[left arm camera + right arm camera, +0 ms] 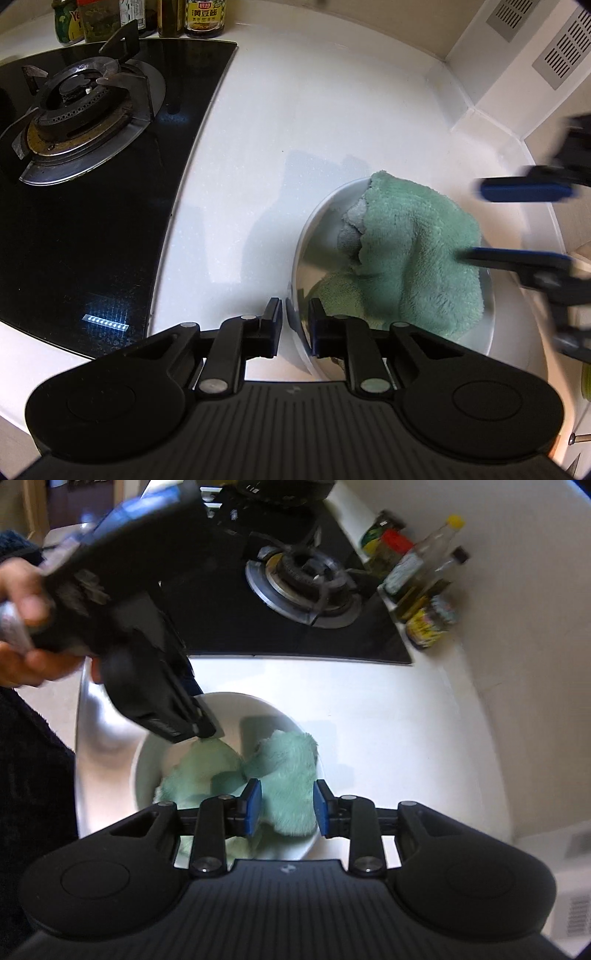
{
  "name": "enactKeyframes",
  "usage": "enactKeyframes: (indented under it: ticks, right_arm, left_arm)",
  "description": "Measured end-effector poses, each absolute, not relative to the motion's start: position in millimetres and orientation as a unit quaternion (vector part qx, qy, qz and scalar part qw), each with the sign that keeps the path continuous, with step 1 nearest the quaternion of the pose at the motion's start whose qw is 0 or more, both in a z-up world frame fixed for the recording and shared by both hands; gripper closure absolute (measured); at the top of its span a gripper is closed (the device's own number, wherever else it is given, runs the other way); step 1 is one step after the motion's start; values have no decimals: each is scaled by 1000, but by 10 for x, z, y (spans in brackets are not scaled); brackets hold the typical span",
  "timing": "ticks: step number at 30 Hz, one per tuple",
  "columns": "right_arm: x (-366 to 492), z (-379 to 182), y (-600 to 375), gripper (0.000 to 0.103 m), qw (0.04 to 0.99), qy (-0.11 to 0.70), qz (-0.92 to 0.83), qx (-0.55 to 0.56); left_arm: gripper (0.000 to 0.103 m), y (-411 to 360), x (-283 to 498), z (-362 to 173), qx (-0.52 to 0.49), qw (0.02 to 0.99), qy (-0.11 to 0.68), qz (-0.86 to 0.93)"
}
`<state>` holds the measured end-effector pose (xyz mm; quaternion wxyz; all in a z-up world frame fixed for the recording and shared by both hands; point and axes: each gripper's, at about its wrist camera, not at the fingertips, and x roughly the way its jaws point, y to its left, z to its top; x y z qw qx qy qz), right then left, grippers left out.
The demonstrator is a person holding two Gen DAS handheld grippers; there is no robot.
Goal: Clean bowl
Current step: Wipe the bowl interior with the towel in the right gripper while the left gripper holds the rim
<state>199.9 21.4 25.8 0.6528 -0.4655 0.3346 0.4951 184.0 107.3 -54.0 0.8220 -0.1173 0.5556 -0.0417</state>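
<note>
On the white counter (258, 147), right of the stove (92, 147), the bowl (306, 236) holds a green cloth (417, 254). The left gripper (294, 314) pinches the near rim, jaws nearly closed, likely to steady it.

In the right view, the right gripper (287, 805) stands apart around the cloth, gripping nothing, apparently about to grasp it for wiping.

A glossy white stone countertop (303, 110) meets cream tiled walls (517, 590) at a corner. Set into it lies a black glass gas hob (92, 221) with a steel-ringed burner (79, 110). Sauce bottles (205, 16) stand behind the hob.
</note>
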Motion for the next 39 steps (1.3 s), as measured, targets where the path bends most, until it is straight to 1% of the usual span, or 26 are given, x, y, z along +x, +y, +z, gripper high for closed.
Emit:
enactKeyframes:
  ticks: [5,7,14,17,20,22,24,26,27,29,33,37,39]
  right_arm:
    - [2210,151,258,76,624,370,512,-460]
    - [2219,157,285,76,618,377,517,-457]
    - [2278,123,377,76,617,371,523,-456]
    - [2176,-29,370,76,605,364,520,-480]
    - [2102,-185,362,91,598,357,516,-499]
    - [2063,-261,354,93,596,351,515,-507]
    - [2015,-180,343,94,595,327,531,-506]
    - [1938,-32,319,94,586,268,583,-495]
    - [1898,-26,334,94,570,242,600,-507]
    - [1842,-72,359,94,548,205,613,-531]
    - [1756,-277,386,94,532,169,594,-580]
    - [1765,-426,393,94,539,190,538,-620]
    - [1800,-426,411,94,551,237,503,-623]
  left_arm:
    - [84,1044,1822,-535,-105,826,552,-40]
    - [82,1039,1832,-550,-104,827,551,-42]
    - [82,1053,1835,-576,-108,826,551,-43]
    - [81,1054,1837,-597,-108,826,551,-43]
    - [79,1062,1840,-610,-109,826,552,-42]
    - [79,1062,1843,-615,-108,825,553,-43]
    - [79,1049,1853,-632,-103,824,556,-44]
    - [81,1035,1864,-658,-102,820,561,-45]
    - [82,1030,1870,-666,-100,819,563,-46]
    - [82,1021,1869,-674,-92,821,562,-46]
    - [80,1049,1833,-674,-80,831,549,-41]
    - [78,1095,1824,-671,-71,845,528,-33]
    - [77,1119,1848,-670,-68,854,515,-33]
